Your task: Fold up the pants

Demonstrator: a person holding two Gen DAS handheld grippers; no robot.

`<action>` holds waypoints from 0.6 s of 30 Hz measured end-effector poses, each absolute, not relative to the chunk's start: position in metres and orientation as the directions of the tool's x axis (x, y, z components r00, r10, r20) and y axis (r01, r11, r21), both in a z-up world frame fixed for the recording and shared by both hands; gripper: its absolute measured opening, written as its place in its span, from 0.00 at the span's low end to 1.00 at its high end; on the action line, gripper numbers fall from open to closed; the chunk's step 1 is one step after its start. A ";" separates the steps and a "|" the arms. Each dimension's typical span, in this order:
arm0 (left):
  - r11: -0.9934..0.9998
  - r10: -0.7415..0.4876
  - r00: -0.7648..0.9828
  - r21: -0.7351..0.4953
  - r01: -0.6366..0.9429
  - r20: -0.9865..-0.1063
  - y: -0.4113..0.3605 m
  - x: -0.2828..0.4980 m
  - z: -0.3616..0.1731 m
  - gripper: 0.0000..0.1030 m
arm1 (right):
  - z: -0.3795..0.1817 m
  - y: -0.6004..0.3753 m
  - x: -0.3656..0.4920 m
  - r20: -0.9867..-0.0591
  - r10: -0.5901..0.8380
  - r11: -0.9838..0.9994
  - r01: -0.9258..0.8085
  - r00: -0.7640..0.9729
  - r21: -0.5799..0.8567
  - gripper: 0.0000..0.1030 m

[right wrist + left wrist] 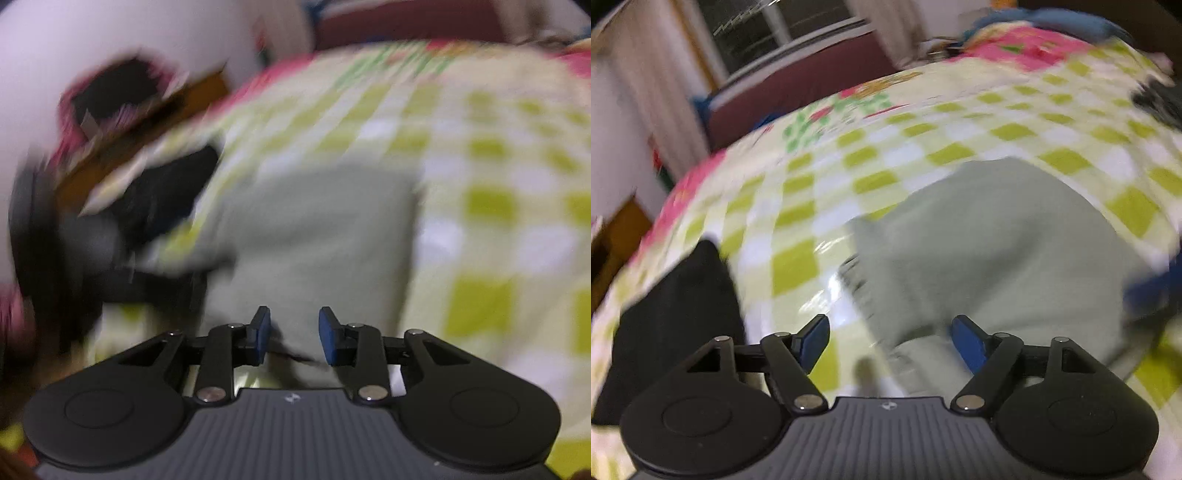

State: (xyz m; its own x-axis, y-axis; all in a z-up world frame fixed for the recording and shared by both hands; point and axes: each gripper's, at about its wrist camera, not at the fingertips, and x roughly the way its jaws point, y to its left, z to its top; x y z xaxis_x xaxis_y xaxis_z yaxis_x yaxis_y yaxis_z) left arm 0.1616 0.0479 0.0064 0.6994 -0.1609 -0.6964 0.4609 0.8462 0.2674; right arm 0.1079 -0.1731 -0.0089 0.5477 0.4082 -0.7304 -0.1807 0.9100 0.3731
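The pants [997, 251], pale grey-green, are laid on the checked bedcover [798, 206] & appear already doubled into a broad slab, though blur hides the details. Taking the pants as landmark: the left gripper [890, 341] is held just above their near-left edge, fingers spread wide, nothing pinched. The right gripper [294, 334] is held over their near end, fingers parted w/ cloth seen between them but not clamped. A black folded garment [676, 325] is seen left of the pants, near but apart.

Judged step: a near edge is to be picked up for the next fold. For it to go well, both layers should be caught together at the edge, each gripper set near a corner, the cloth kept taut btwn them, then carried over so edges are matched. The black garment should be left undisturbed.
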 end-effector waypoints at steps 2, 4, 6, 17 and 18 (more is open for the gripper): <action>0.873 -0.149 0.706 0.244 0.423 -0.693 0.063 0.157 0.013 0.87 | -0.019 -0.168 0.103 -0.731 0.388 0.919 -0.178 0.561 0.352 0.30; 0.880 -0.115 0.733 0.274 0.388 -0.670 0.071 0.151 0.021 0.87 | -0.012 -0.174 0.106 -0.723 0.402 0.909 -0.150 0.562 0.388 0.31; 0.891 -0.091 0.761 0.289 0.350 -0.642 0.076 0.149 0.031 0.86 | 0.004 -0.182 0.103 -0.693 0.407 0.902 -0.143 0.594 0.407 0.32; 0.869 -0.014 0.791 0.384 0.312 -0.611 0.027 0.209 -0.007 0.89 | -0.018 -0.161 0.109 -0.706 0.395 0.905 -0.116 0.588 0.410 0.34; 0.879 -0.026 0.796 0.366 0.307 -0.605 0.035 0.206 -0.007 0.90 | -0.018 -0.165 0.105 -0.700 0.403 0.899 -0.109 0.590 0.425 0.34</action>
